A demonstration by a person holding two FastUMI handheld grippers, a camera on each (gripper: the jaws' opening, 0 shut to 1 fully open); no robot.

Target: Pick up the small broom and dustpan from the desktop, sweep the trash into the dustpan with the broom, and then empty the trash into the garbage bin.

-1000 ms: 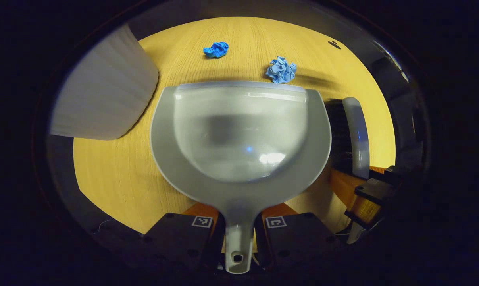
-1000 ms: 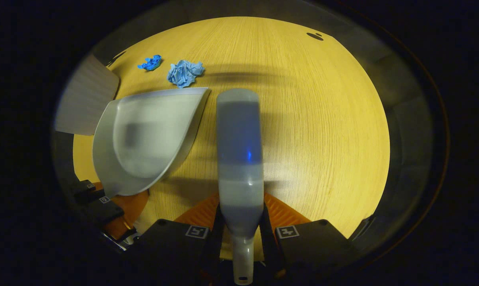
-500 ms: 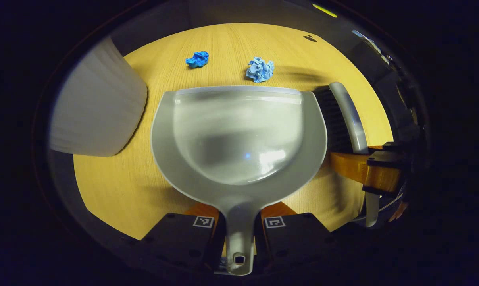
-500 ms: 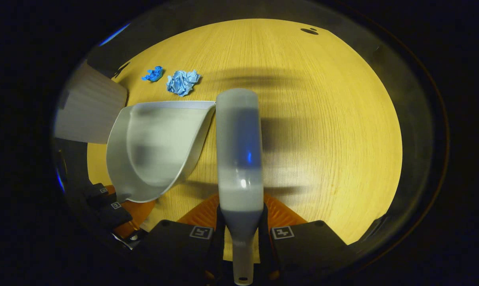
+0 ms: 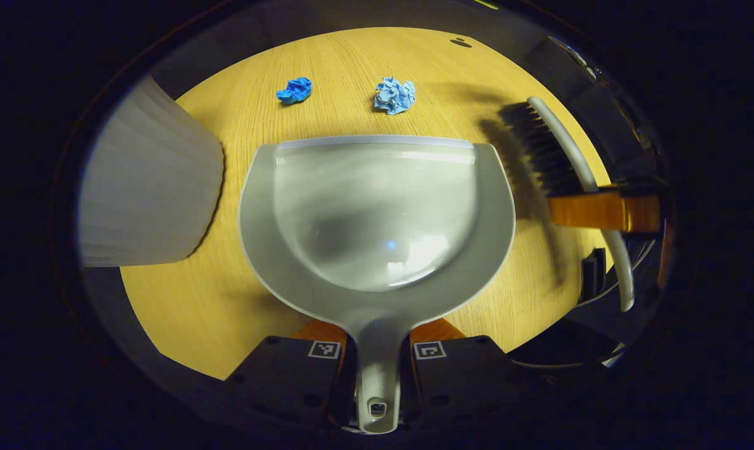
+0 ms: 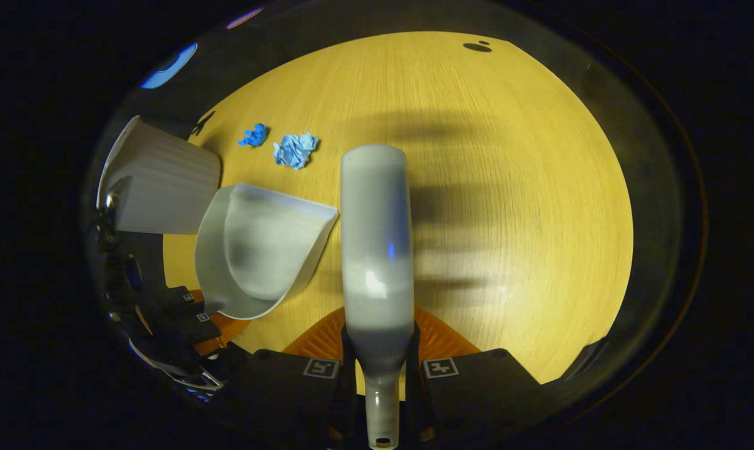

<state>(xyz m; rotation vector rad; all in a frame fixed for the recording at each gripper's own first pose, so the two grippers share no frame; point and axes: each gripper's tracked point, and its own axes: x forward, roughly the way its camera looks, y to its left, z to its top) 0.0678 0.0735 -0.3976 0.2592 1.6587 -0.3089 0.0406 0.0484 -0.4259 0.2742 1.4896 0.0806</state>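
Blue trash (image 5: 394,95) lies upper centre beyond the dustpan (image 5: 377,212), clamped by the left gripper (image 5: 377,359); right gripper (image 6: 380,369) clamps the broom (image 6: 377,244). Reach past the wads and pull them in.

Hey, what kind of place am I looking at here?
Likely a staged desk in a booth: a wooden desktop, a white ribbed bin, two blue paper wads, plus a dustpan and broom.

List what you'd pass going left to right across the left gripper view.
Garbage bin → dark blue paper wad → light blue paper wad → broom.
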